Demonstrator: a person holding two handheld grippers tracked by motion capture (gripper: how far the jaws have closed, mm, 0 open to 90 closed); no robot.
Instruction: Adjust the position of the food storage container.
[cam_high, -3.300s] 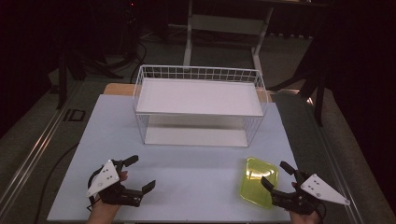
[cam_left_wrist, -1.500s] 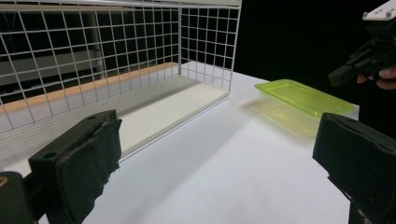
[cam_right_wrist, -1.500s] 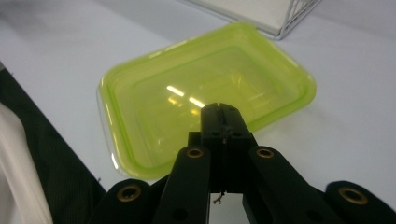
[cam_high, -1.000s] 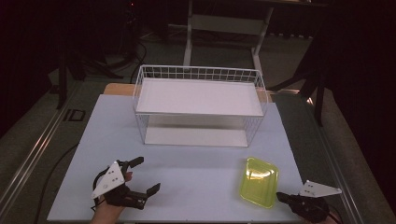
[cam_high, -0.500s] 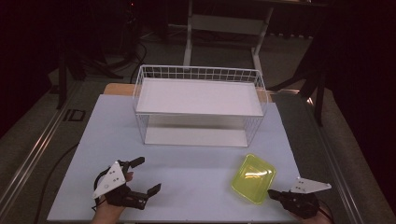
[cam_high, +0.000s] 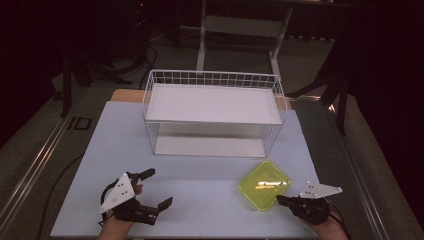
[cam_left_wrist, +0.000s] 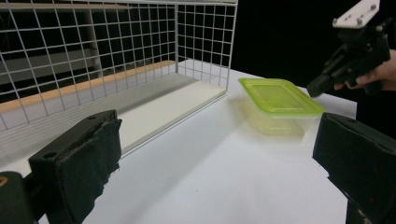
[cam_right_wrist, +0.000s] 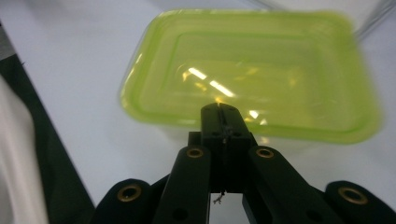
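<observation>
A lime-green lidded plastic container (cam_high: 265, 184) (cam_left_wrist: 280, 95) (cam_right_wrist: 252, 65) sits on the white table (cam_high: 210, 210), in front of the wire rack's right end. My right gripper (cam_high: 280, 199) (cam_right_wrist: 219, 109) is shut, its joined jaw tips against the container's near rim with nothing between them. It lies low over the table's front right; the left gripper view shows it as the right gripper (cam_left_wrist: 320, 86) beside the container. My left gripper (cam_high: 159, 187) (cam_left_wrist: 219, 154) rests at the front left, jaws wide open and empty, pointing toward the container.
A white wire rack (cam_high: 212, 80) (cam_left_wrist: 201, 42) with a flat upper shelf and a lower board stands across the table's far half. The table's right edge (cam_high: 320, 200) is close to the right hand. Dark floor and a stand's legs lie beyond.
The right gripper has moved left along the front edge, and the green container has slid left and turned with it. The left gripper has stayed where it was.
</observation>
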